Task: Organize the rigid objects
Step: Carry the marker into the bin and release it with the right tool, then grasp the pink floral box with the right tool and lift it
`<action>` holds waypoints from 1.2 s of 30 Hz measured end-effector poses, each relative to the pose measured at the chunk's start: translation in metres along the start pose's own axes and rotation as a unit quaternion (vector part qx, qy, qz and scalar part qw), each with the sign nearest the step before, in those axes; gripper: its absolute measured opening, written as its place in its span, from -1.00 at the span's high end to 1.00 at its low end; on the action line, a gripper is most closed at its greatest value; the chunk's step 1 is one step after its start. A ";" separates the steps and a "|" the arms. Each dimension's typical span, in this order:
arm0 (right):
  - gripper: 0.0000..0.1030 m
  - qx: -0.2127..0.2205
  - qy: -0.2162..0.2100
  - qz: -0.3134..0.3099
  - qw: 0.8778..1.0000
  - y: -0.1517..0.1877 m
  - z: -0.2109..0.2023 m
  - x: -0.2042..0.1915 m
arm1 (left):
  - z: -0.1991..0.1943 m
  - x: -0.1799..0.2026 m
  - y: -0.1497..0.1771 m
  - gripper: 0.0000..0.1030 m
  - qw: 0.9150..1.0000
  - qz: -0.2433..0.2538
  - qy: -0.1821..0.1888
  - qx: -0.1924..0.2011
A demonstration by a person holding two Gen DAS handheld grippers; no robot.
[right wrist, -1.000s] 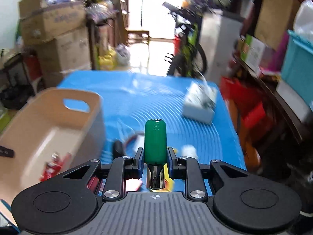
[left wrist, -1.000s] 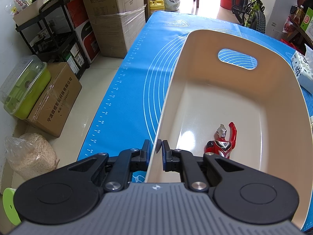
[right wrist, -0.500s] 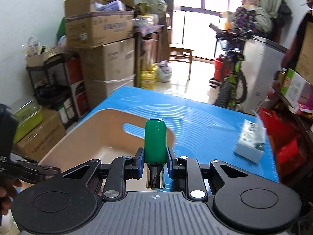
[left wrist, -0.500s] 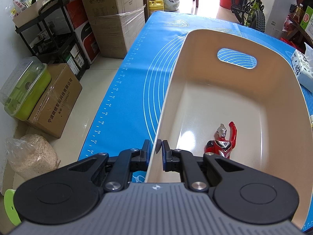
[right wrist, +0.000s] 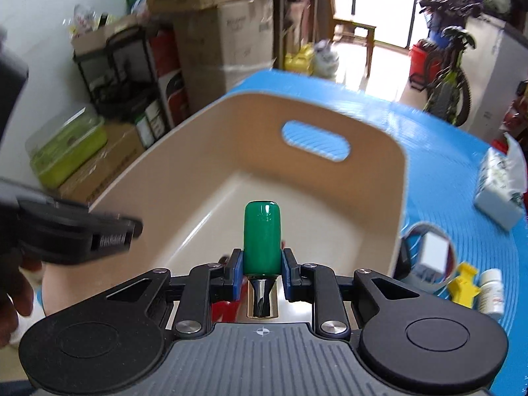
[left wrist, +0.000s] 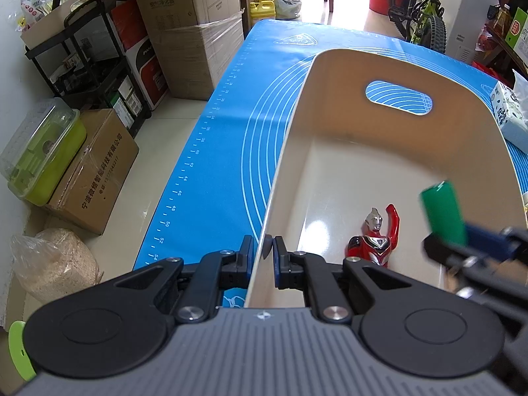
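Note:
A beige plastic bin [left wrist: 330, 76] with a handle cut-out stands on the blue mat [left wrist: 231, 125]. My left gripper [left wrist: 264, 257] is shut on the bin's left wall near its front corner. A red and silver toy figure [left wrist: 376, 241] lies on the bin floor. My right gripper [right wrist: 262, 269] is shut on a green-handled tool [right wrist: 262, 244] with a chrome neck and holds it above the bin [right wrist: 211, 151]. In the left wrist view the tool [left wrist: 444, 213] and right gripper [left wrist: 462, 247] enter from the right over the bin.
On the mat right of the bin lie a tape roll [right wrist: 425, 250], a yellow clip [right wrist: 463, 282], a small white bottle [right wrist: 493, 292] and a tissue pack [right wrist: 501, 184]. Cardboard boxes [left wrist: 194, 29], a black shelf [left wrist: 82, 66] and a bicycle [left wrist: 422, 10] surround the table.
My right gripper has swung left with the green-handled tool, from over the mat to above the bin. It now shows in the left wrist view. My left gripper has stayed clamped on the bin wall.

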State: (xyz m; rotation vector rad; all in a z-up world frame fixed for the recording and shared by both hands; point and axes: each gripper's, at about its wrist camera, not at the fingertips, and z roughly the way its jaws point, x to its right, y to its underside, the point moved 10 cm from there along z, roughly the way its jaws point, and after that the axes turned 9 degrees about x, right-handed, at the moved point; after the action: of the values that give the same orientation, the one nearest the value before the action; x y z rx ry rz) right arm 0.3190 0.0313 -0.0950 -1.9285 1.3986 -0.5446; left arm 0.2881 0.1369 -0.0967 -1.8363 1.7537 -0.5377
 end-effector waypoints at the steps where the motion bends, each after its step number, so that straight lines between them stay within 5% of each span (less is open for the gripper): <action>1: 0.36 -0.009 -0.002 -0.003 1.000 0.004 0.003 -0.003 | 0.000 0.000 0.000 0.74 1.000 0.000 0.000 0.000; 10: 0.31 -0.066 -0.011 -0.006 0.998 0.029 0.017 -0.005 | -0.001 0.000 -0.001 0.74 1.000 0.001 -0.001 0.001; 17: -0.15 -0.028 -0.019 0.007 0.999 0.009 -0.007 -0.003 | -0.001 0.001 -0.001 0.74 1.000 0.002 -0.001 0.000; 29: -0.38 0.065 0.011 0.031 0.997 -0.034 -0.070 0.057 | -0.001 0.002 0.000 0.73 1.000 0.002 -0.003 0.000; 36: -0.42 0.063 0.054 0.011 0.996 -0.023 -0.075 0.107 | -0.002 0.002 0.000 0.73 1.000 0.002 -0.003 0.000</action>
State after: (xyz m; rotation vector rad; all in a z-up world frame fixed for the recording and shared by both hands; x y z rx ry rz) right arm 0.3185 -0.0860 -0.0333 -1.8041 1.4156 -0.7189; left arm 0.2873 0.1351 -0.0954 -1.8331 1.7528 -0.5310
